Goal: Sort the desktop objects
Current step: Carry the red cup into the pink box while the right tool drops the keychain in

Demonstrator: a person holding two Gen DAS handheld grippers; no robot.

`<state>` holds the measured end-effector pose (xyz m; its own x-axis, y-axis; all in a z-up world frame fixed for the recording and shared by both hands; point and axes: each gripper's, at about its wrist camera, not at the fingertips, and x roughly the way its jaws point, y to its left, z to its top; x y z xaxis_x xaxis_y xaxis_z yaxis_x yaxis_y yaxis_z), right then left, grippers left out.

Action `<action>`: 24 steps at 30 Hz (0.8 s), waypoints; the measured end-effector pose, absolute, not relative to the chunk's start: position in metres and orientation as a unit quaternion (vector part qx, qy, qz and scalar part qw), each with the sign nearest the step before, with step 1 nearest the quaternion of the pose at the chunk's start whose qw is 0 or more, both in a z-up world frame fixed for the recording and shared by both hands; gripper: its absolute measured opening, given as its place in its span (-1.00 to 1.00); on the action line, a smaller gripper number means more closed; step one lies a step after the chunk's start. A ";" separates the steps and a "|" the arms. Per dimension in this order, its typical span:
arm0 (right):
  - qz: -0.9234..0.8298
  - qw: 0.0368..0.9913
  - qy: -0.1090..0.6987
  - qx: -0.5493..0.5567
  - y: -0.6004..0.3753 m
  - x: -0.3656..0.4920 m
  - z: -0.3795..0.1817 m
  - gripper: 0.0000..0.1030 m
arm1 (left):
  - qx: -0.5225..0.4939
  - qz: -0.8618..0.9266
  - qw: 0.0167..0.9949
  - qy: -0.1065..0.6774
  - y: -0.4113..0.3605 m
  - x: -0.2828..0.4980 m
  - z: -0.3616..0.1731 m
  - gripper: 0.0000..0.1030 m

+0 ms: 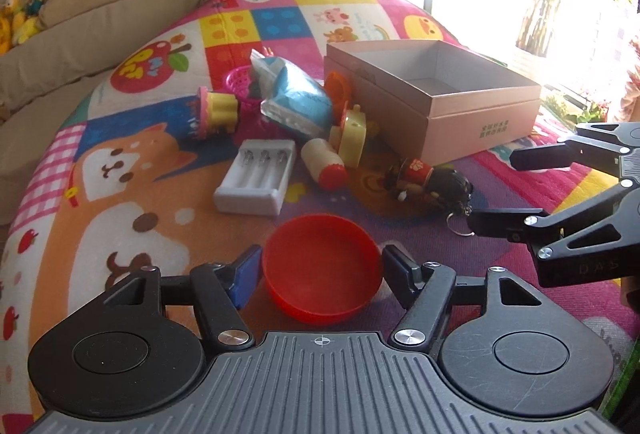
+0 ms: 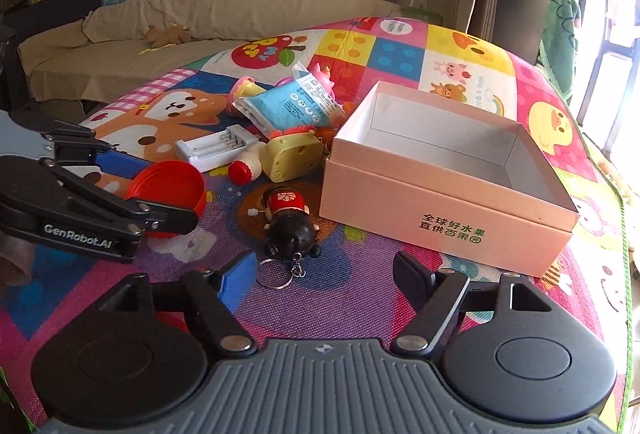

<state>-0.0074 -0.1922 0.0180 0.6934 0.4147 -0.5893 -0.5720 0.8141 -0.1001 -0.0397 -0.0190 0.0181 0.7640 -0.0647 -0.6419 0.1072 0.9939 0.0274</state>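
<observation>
Red plastic filled the gap between the fingers of my left tool [image 1: 322, 268]: the red bowl [image 1: 321, 270] sat there on the play mat [image 1: 132, 201], its rim level with the blue pad on one side and the black pad on the other. Both pads looked to be pressing on its wall, so I judged the left tool closed on the bowl, though the contact on the right-hand pad was hard to read. The bowl was round and shallow, smooth and glossy, empty inside, with no long axis to line up on.

What the next move turned on was the open pink box [image 1: 434, 95]. It lay far and to the right of the bowl, past the doll keychain [image 1: 430, 183], and it was empty. My left tool was plainly the nearer one to the bowl.

My right tool [image 2: 326, 276] hung wide open over the mat with nothing between its fingers; the keychain's ring lay just ahead of it, near the blue pad, and the box sat close by on its far right. A white battery charger [image 1: 256, 179], a small red-capped bottle [image 1: 324, 163] and a blue packet [image 1: 296, 99] lay in a loose heap to the left of the box.
</observation>
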 end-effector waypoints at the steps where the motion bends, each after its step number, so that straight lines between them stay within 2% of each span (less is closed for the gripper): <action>1: 0.273 0.909 0.284 -0.139 -0.190 -0.006 0.017 0.50 | 0.031 -0.041 0.938 0.342 -0.017 -0.042 0.018 0.43; 3: 0.275 0.907 0.287 -0.138 -0.185 -0.004 0.016 0.50 | 0.027 -0.031 0.939 0.342 -0.011 -0.046 0.019 0.63; 10: 0.222 0.915 0.292 -0.170 -0.175 0.012 0.010 0.51 | 0.005 -0.030 0.936 0.352 -0.008 -0.047 0.015 0.84; 14: 0.153 0.931 0.276 -0.181 -0.188 0.019 0.015 0.51 | -0.007 -0.038 0.932 0.360 -0.010 -0.047 0.011 0.86; 16: 0.182 0.930 0.286 -0.141 -0.195 0.019 0.022 0.71 | -0.008 -0.038 0.932 0.360 -0.010 -0.047 0.010 0.87; 18: 0.208 0.926 0.295 -0.109 -0.195 0.019 0.025 0.82 | -0.011 -0.038 0.932 0.359 -0.010 -0.048 0.010 0.87; 24: 0.231 0.913 0.326 -0.084 -0.160 0.031 0.017 0.84 | -0.016 -0.033 0.934 0.356 -0.010 -0.050 0.010 0.87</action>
<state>0.0311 -0.1596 0.0166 0.6801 0.3673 -0.6344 -0.4769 0.8789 -0.0024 -0.0499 -0.0096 0.0100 0.7446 -0.0722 -0.6636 0.0498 0.9974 -0.0527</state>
